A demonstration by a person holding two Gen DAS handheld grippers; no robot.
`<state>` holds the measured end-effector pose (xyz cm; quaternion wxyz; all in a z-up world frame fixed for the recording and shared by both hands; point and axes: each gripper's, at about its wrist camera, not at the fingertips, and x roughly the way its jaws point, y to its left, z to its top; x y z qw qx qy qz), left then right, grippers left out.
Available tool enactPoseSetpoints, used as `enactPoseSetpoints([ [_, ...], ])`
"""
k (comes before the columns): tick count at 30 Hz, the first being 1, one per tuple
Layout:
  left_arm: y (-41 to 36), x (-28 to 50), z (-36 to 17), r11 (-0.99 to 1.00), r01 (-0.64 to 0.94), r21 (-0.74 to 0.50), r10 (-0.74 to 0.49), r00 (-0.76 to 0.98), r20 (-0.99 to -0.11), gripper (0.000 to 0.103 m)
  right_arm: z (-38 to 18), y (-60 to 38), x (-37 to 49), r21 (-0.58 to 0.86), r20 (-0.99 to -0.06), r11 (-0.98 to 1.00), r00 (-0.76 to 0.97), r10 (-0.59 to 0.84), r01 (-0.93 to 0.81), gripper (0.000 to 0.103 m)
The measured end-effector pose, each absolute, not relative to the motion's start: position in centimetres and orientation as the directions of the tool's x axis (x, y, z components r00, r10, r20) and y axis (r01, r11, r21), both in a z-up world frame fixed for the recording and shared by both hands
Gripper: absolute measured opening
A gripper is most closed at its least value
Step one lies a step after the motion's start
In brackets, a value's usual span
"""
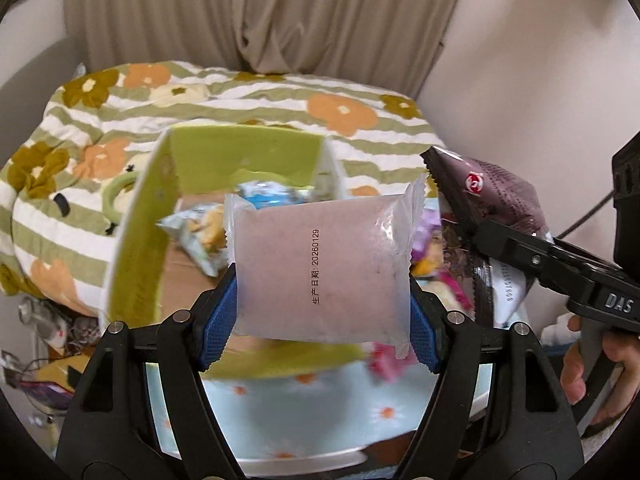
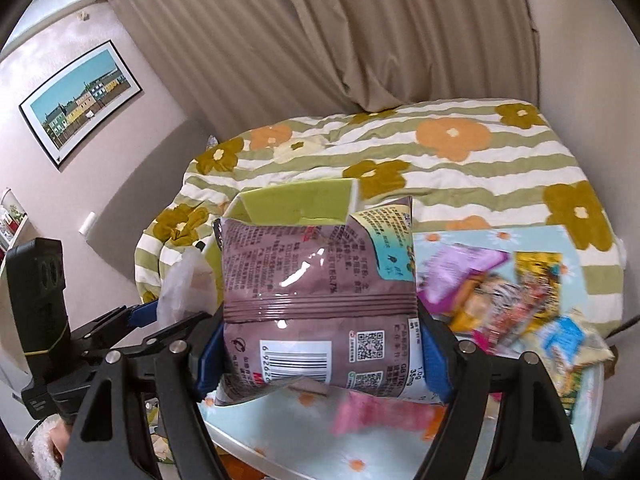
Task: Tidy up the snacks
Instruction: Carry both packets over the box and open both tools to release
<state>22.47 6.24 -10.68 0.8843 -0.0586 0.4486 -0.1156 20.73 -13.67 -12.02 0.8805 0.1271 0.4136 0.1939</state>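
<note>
My left gripper (image 1: 322, 312) is shut on a pale pink snack packet (image 1: 320, 272) with a printed date, held up in front of a green-lined open box (image 1: 248, 152). The box holds several snack packs (image 1: 200, 236). My right gripper (image 2: 320, 354) is shut on a brown snack bag (image 2: 312, 304) with a barcode and QR codes; the same brown snack bag (image 1: 492, 196) shows at the right of the left wrist view. The green box (image 2: 296, 200) stands just behind it. In the right wrist view the left gripper (image 2: 160, 316) and its pale packet (image 2: 184, 284) appear at the left.
A round table with a light blue flowered cloth (image 2: 304, 436) lies below, with a heap of loose snack packs (image 2: 504, 300) at the right. A bed with a green striped flowered quilt (image 2: 460, 160) stands behind. Curtains and a framed picture (image 2: 80, 100) line the walls. A hand (image 1: 600, 368) holds the right gripper's handle.
</note>
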Motion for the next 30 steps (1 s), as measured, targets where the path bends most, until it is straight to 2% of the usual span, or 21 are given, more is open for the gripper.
enactPoseSetpoints([
  [8, 11.6, 27.2, -16.5, 0.978, 0.177, -0.112, -0.185, 0.473, -0.862, 0.070, -14.9, -6.7, 24.5, 0.400, -0.733, 0.896, 0.520, 0.438, -0.191, 0.075],
  [16, 12.8, 29.0, -20.5, 0.971, 0.232, -0.062, -0.154, 0.405, -0.901, 0.071, -17.5, -3.8, 25.5, 0.384, -0.786, 0.916, 0.479, 0.391, -0.116, 0.075],
  [19, 12.7, 29.1, -20.8, 0.972, 0.231, -0.041, -0.136, 0.415, -0.899, 0.086, -17.9, -3.9, 25.6, 0.373, -0.800, 0.923, 0.471, 0.372, -0.095, 0.075],
  [20, 12.6, 29.1, -20.6, 0.972, 0.231, -0.031, -0.130, 0.424, -0.896, 0.099, -18.0, -4.0, 25.6, 0.370, -0.803, 0.925, 0.470, 0.366, -0.089, 0.075],
  [21, 12.6, 29.0, -20.4, 0.973, 0.230, -0.024, -0.125, 0.436, -0.891, 0.103, -18.1, -3.9, 25.6, 0.367, -0.805, 0.926, 0.469, 0.363, -0.087, 0.075],
  [30, 13.5, 27.6, -18.7, 0.982, 0.187, -0.008, -0.093, 0.453, -0.887, 0.103, -17.4, -3.8, 25.5, 0.365, -0.797, 0.924, 0.476, 0.371, -0.109, 0.075],
])
